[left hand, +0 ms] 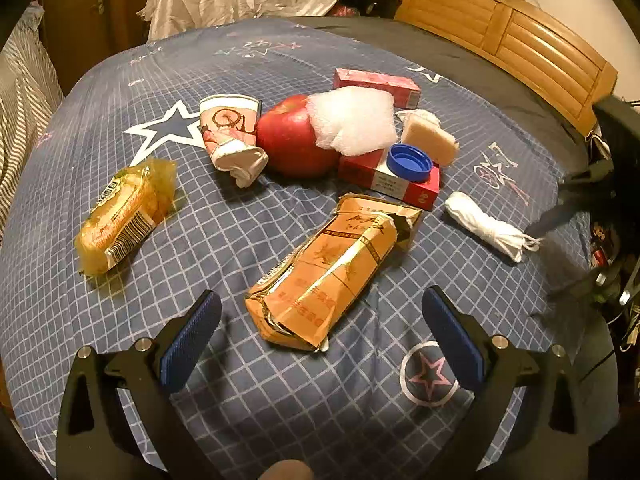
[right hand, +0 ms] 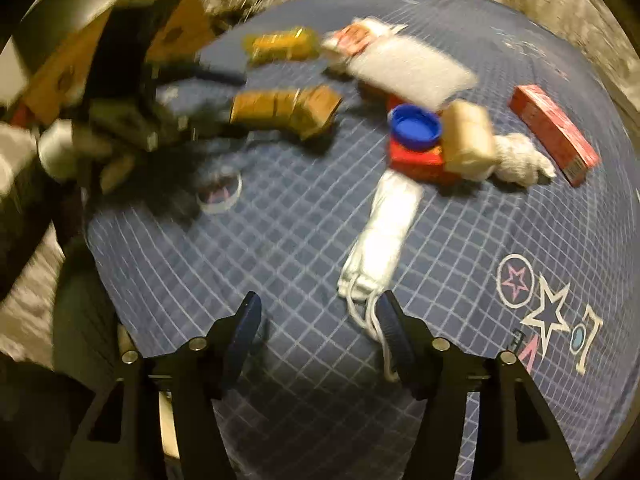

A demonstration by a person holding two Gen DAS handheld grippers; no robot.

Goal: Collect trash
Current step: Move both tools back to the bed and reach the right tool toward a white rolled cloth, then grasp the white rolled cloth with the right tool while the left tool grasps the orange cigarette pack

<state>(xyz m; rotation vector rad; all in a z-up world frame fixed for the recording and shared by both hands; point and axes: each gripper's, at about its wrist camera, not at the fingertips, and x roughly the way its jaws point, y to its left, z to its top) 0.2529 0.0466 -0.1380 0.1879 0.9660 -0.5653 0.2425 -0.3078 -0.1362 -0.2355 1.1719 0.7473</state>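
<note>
- You are holding the left gripper (left hand: pixel 320 344) open over the torn gold wrapper (left hand: pixel 332 272) lying on the bedsheet (left hand: pixel 240 220): light, crinkly, slippery; take it across its flattened middle.
- You are holding the right gripper (right hand: pixel 318 332) open, empty, beside the soft white cord bundle (right hand: pixel 384 232).

Left wrist view: set above the near edge of the bed (left hand: pixel 120 240), tilted down and forward between the two fingers of the left claw (left hand: pixel 320 304), facing toward the wooden headboard (left hand: pixel 520 32) at upper right. Close enough to fill the lower middle with the torn orange foil packet (left hand: pixel 332 276).

Right wrist view: set over another side of the same bed (right hand: pixel 280 260), looking steeply down past the right claw (right hand: pixel 318 312), blurred, with the white cord bundle (right hand: pixel 384 228) just ahead of its fingers.

Shared by both: the grid-and-star bedspread (left hand: pixel 240 216), the blue bottle cap (left hand: pixel 411 162) (right hand: pixel 416 126) on the red box (left hand: pixel 424 190) (right hand: pixel 420 160), the foil packet (right hand: pixel 286 110), the cord bundle (left hand: pixel 486 226). Left claw also seen, smeared, at the left of the right wrist view (right hand: pixel 224 76).
</note>
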